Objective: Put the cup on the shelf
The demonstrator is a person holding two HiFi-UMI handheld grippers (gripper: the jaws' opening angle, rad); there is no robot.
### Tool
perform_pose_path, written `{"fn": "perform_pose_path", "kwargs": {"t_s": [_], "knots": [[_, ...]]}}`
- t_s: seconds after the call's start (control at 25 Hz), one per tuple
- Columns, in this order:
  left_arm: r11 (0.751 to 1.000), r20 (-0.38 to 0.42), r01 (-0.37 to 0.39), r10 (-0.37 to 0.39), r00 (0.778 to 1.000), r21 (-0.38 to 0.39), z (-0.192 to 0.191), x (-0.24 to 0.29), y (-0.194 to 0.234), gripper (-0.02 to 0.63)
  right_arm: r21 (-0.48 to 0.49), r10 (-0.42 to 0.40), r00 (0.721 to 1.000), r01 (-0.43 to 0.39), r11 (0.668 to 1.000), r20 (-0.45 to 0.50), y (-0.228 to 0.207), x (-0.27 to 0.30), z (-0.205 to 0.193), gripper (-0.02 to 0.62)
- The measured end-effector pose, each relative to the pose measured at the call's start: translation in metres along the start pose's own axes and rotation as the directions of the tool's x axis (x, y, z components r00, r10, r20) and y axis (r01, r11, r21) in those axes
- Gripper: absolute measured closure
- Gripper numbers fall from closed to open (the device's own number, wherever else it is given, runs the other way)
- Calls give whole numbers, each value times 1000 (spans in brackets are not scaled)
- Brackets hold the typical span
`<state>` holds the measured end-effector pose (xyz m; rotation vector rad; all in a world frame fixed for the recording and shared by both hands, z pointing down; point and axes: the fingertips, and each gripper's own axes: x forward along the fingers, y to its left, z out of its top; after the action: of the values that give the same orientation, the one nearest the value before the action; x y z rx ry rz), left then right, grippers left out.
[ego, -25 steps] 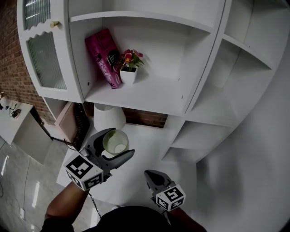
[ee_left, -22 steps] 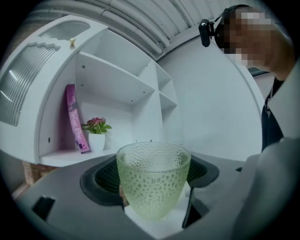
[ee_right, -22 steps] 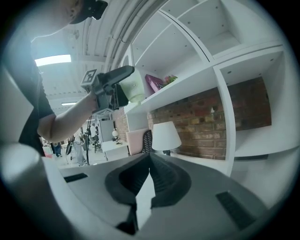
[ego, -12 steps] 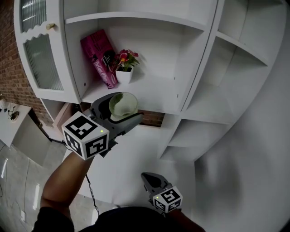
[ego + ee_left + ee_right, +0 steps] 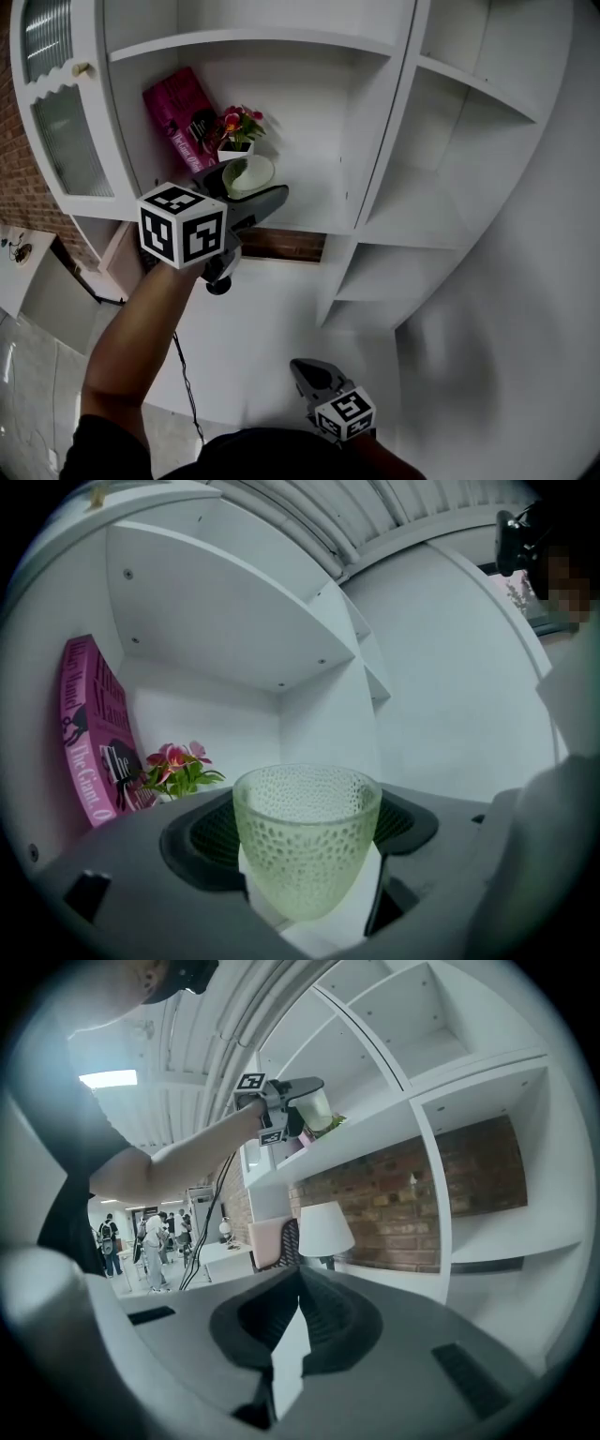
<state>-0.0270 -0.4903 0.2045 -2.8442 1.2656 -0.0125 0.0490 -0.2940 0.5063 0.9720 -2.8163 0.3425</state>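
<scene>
Left hand-held gripper (image 5: 251,190): raised at arm's length to the shelving. Its jaws are closed onto the cup, one on each side of its lower body. The marker cube faces the head camera.
Cup (image 5: 306,841): pale green dimpled glass, upright. It is held at the mouth of the middle compartment, over the front part of the shelf board (whether its base touches the board cannot be made out).
Shelf (image 5: 314,208): white board in a white unit, with more open compartments to its right and below.
Neighbours on the shelf: a pink book (image 5: 176,120) leans against the left wall. A small potted plant (image 5: 236,131) with pink flowers in a white pot stands just beside the book, behind and left of the cup.
Right hand-held gripper (image 5: 315,372): low, near the person's body, well apart from the shelf. Its jaws are pressed together with nothing between them.
Desk (image 5: 272,314): white, under the shelving.
Right gripper view, background: a white lamp (image 5: 324,1227) stands below the shelf in front of a brick wall (image 5: 450,1180). The left arm and cup show high up against the shelf edge. People (image 5: 155,1241) stand far off in the room.
Cabinet door (image 5: 58,141): glazed, left of the compartment, with a small knob above it.
</scene>
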Motion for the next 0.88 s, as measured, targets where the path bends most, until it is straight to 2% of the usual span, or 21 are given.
{"fn": "perform_pose_path", "kwargs": {"t_s": [0.44,0.88], "knots": [[1000,-85,-7,7,996,-2,-15,57,19,215,13,-26,1000,26,1000,14,-16,-6,3,591],[1000,-119,-6,3,993,-25,-21,86,33,215,34,-64,998,63,997,12,-32,-12,1,591]]}}
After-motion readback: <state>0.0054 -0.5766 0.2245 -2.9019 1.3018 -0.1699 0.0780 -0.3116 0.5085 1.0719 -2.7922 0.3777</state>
